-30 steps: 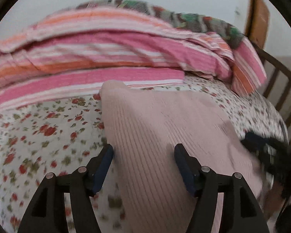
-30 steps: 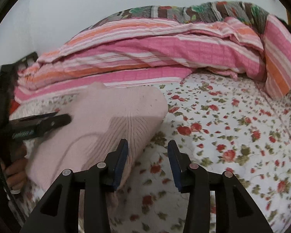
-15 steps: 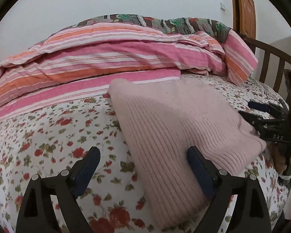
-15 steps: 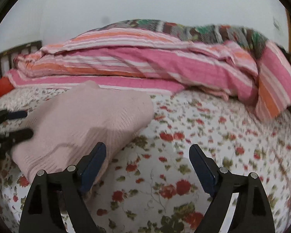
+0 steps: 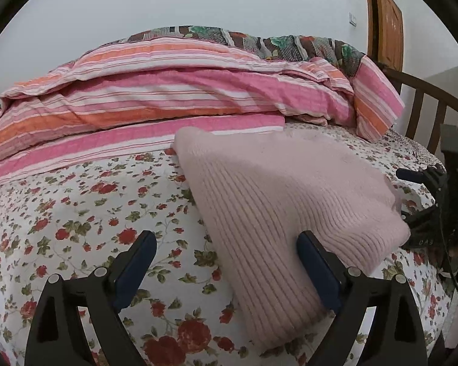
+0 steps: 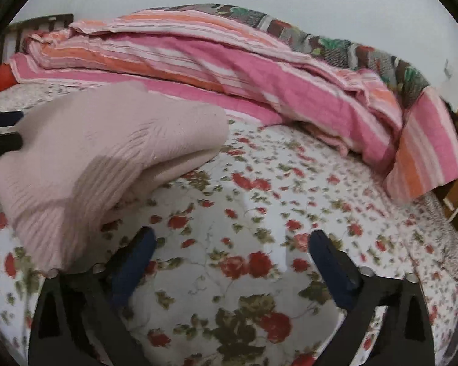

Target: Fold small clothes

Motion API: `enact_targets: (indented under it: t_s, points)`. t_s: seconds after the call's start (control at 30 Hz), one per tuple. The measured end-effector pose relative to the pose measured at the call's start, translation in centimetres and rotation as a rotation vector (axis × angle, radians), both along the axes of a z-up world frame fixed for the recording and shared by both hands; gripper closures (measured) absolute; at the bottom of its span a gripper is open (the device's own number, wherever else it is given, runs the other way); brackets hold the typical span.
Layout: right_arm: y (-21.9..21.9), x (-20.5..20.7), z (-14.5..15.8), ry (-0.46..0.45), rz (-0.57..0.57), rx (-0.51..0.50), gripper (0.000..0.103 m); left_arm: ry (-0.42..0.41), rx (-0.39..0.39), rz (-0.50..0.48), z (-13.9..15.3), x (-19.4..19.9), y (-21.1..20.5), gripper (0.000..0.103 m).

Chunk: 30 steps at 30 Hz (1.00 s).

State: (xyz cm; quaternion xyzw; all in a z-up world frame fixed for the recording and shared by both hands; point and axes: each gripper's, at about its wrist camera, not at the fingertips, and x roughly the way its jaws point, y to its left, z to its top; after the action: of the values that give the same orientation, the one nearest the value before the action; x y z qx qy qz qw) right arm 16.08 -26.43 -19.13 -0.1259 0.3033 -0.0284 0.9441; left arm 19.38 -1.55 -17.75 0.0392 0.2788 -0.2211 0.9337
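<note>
- Pink ribbed sweater (image 5: 278, 201) lies folded into a thick, soft bundle on the flowered bed sheet (image 5: 76, 213); its near corner passes between the left gripper (image 5: 226, 271) fingers, touching the right-hand finger (image 5: 316, 270).
- Left fingers stand wide apart, gripping nothing. Right gripper (image 6: 229, 262) fingers are also wide apart over bare sheet, the sweater just beyond the left-hand finger (image 6: 134, 259).
- Risk: the layers look loose and springy, so I judge a nudge from either finger could slide the top fold off or reopen it.
- Risk: pinching only the top layer would lift it alone and undo the fold.
- The striped quilt (image 5: 174, 91) lies beyond the fingers, close behind the sweater; pushing forward could bunch the sweater against it.
</note>
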Motion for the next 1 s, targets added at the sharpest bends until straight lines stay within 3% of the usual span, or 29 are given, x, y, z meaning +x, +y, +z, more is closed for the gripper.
enact_targets:
  t_s: [0.2, 0.3, 0.4, 0.5, 0.6, 0.67, 0.83, 1.0]
  points:
    - [-3.4, 1.6, -0.6, 0.099, -0.024, 0.259, 0.000, 0.026, -0.025, 0.014, -0.4, 0.2, 0.2, 0.008]
    - [-3.9, 1.6, -0.8, 0.112, -0.011, 0.316, 0.000, 0.035, -0.035, 0.015, -0.5, 0.3, 0.3, 0.008]
    - [-3.7, 1.5, -0.7, 0.109, -0.011, 0.307, 0.000, 0.031, -0.039, 0.005, -0.5, 0.2, 0.3, 0.014]
    - [-3.6, 1.5, -0.8, 0.109, -0.012, 0.303, 0.000, 0.017, -0.042, -0.030, -0.4, -0.2, 0.0, 0.030]
    - [-3.6, 1.4, -0.8, 0.109, -0.013, 0.301, 0.000, 0.005, -0.033, -0.083, 0.1, -1.0, -0.7, 0.057]
    - [-3.7, 1.5, -0.7, 0.109, -0.012, 0.302, 0.000, 0.002, -0.058, -0.068, 0.9, -1.2, -0.7, 0.060]
    - [-3.6, 1.4, -0.7, 0.109, -0.013, 0.301, 0.000, 0.076, -0.170, -0.032, 1.3, 0.4, 0.0, 0.060]
    - [-3.7, 1.5, -0.7, 0.109, -0.012, 0.302, 0.000, 0.123, -0.172, 0.010, 0.9, 1.7, -0.2, 0.039]
